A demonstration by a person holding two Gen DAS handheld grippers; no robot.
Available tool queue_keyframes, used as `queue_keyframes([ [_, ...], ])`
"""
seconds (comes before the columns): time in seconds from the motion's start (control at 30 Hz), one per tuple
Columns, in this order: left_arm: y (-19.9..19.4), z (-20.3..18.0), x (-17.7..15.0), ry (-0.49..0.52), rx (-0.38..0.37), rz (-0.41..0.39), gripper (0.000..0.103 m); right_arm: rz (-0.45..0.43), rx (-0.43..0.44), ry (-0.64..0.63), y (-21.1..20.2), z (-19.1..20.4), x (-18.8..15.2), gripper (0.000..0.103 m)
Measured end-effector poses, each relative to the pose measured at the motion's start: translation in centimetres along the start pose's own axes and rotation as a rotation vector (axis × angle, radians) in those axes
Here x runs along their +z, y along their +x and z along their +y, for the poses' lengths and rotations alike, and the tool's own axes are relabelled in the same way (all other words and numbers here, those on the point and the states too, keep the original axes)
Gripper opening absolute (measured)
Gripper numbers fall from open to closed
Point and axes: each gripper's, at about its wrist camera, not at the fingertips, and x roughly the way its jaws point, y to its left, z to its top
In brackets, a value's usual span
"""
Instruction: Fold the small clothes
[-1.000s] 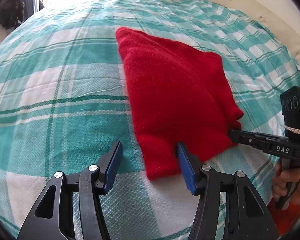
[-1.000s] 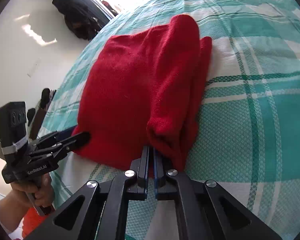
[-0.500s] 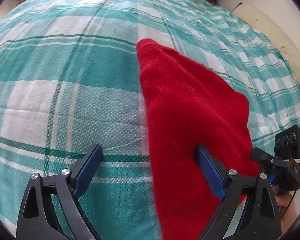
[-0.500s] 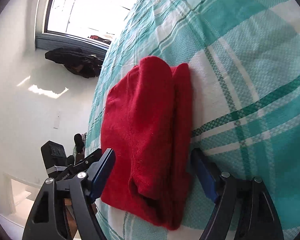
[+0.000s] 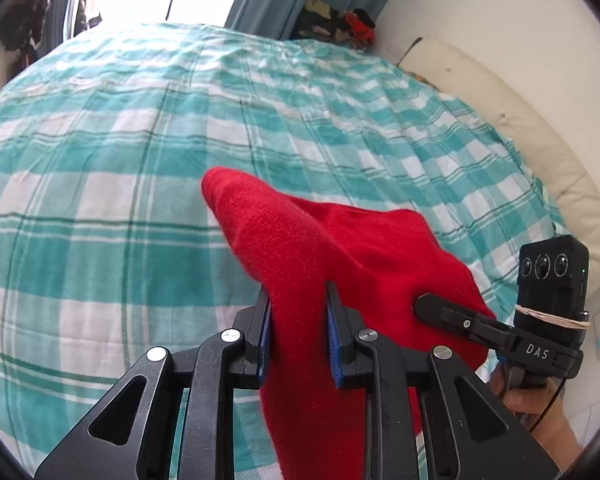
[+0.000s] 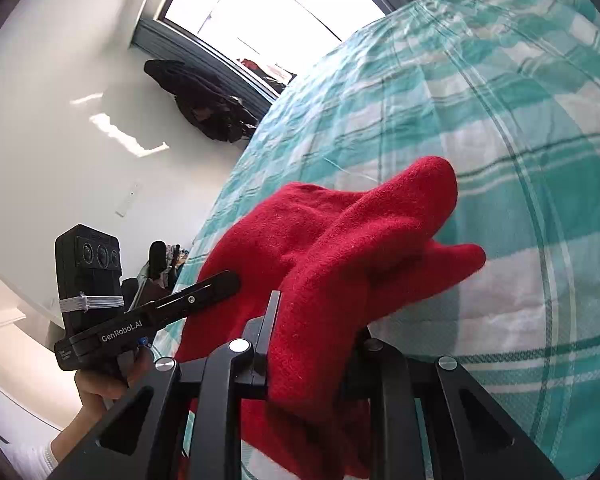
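Daylight from a window [image 6: 260, 12] falls across a bed spread with a teal-and-white checked cover [image 5: 100, 208], which fills most of both wrist views; a cream pillow [image 5: 540, 148] lies along the wall at about two o'clock in the left view. The red fleece garment [image 5: 340, 248], already doubled over on itself, sits near the bed's close edge, its near end raised off the cover while its far tip, up toward twelve o'clock, droops back toward the bed.

The left tool [image 5: 298, 332] has just been closing, and its blue pads now pinch a thick bunch of the red fleece between them. In that same view the right tool comes in from three o'clock with its tip against the fleece. The right tool [image 6: 312, 340] has likewise just been closing, and it too nips a fold of the garment, with the left tool at nine o'clock in its view.

By the look of it, this is the lifting stage of another fold: both near corners are gripped. The next move probably calls for carrying the two corners evenly away toward the far end, keeping the edge taut between them, then laying it down square before letting go.
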Motion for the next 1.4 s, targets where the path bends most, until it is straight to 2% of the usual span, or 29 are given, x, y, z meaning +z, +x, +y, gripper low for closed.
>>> queue_keyframes([
  [0.1,-1.8,0.2,2.2,0.024,0.019,-0.041,0.024,-0.037,0.041,-0.059,-0.7,3.3,2.6,0.022],
  [0.17,-0.4,1.1,2.1,0.003,0.041,0.009,0.032,-0.038,0.036,-0.062,-0.1,4.1,3.4,0.023],
  [0.2,1.0,1.9,1.5,-0.011,0.060,0.062,0.048,-0.031,0.028,-0.046,0.2,3.7,3.4,0.023],
  [0.23,2.8,2.7,0.1,-0.019,0.103,0.124,0.064,-0.009,0.025,-0.016,0.6,2.7,2.9,0.029],
  [0.27,4.3,3.5,-1.7,-0.014,0.188,0.182,0.064,0.027,-0.010,0.021,1.4,1.4,2.3,0.037],
  [0.3,5.2,4.0,-3.7,0.005,0.276,0.233,0.057,0.070,-0.082,0.046,2.1,-0.2,1.2,0.046],
  [0.33,5.2,4.3,-5.9,0.033,0.327,0.259,0.053,0.109,-0.190,0.066,2.3,-2.1,-0.2,0.062],
  [0.37,4.5,4.3,-7.9,0.057,0.341,0.256,0.054,0.131,-0.290,0.081,1.7,-3.7,-1.9,0.065],
  [0.4,3.3,4.3,-9.8,0.074,0.350,0.233,0.059,0.124,-0.362,0.091,0.4,-5.2,-3.7,0.065],
  [0.43,1.8,4.1,-11.5,0.085,0.369,0.207,0.071,0.096,-0.405,0.097,-1.4,-6.1,-5.5,0.065],
  [0.47,0.4,3.7,-13.1,0.095,0.391,0.177,0.077,0.066,-0.439,0.101,-3.4,-6.4,-7.3,0.072],
  [0.5,-1.1,3.1,-14.4,0.108,0.414,0.143,0.087,0.034,-0.472,0.097,-5.3,-6.3,-8.9,0.079],
  [0.53,-2.4,2.2,-15.4,0.124,0.438,0.114,0.094,0.003,-0.503,0.084,-7.0,-5.7,-10.4,0.092],
  [0.57,-3.5,1.3,-16.2,0.143,0.459,0.091,0.097,-0.024,-0.528,0.061,-8.4,-4.9,-11.7,0.100],
  [0.63,-5.4,-0.4,-17.2,0.179,0.506,0.056,0.100,-0.055,-0.564,0.002,-10.2,-2.9,-13.8,0.102],
  [0.7,-6.7,-1.9,-17.7,0.198,0.551,0.035,0.101,-0.048,-0.597,-0.053,-11.2,-0.3,-15.5,0.102],
  [0.83,-9.1,-3.9,-18.3,0.232,0.639,0.000,0.101,-0.060,-0.644,-0.147,-11.8,4.5,-17.8,0.102],
  [0.9,-10.5,-4.4,-18.6,0.234,0.636,-0.020,0.101,-0.061,-0.644,-0.185,-12.0,6.7,-18.5,0.102],
  [1.03,-12.8,-4.4,-19.0,0.158,0.586,-0.026,0.101,-0.065,-0.651,-0.255,-12.3,10.5,-18.9,0.102],
  [1.2,-14.4,-4.5,-19.8,0.112,0.569,-0.016,0.101,-0.019,-0.689,-0.311,-12.2,13.5,-18.8,0.103],
  [1.3,-15.1,-4.8,-20.1,0.109,0.566,-0.003,0.101,0.002,-0.669,-0.329,-12.3,14.9,-18.9,0.103],
  [1.4,-15.5,-5.2,-20.5,0.131,0.574,-0.001,0.101,0.047,-0.699,-0.340,-11.9,15.8,-19.1,0.103],
])
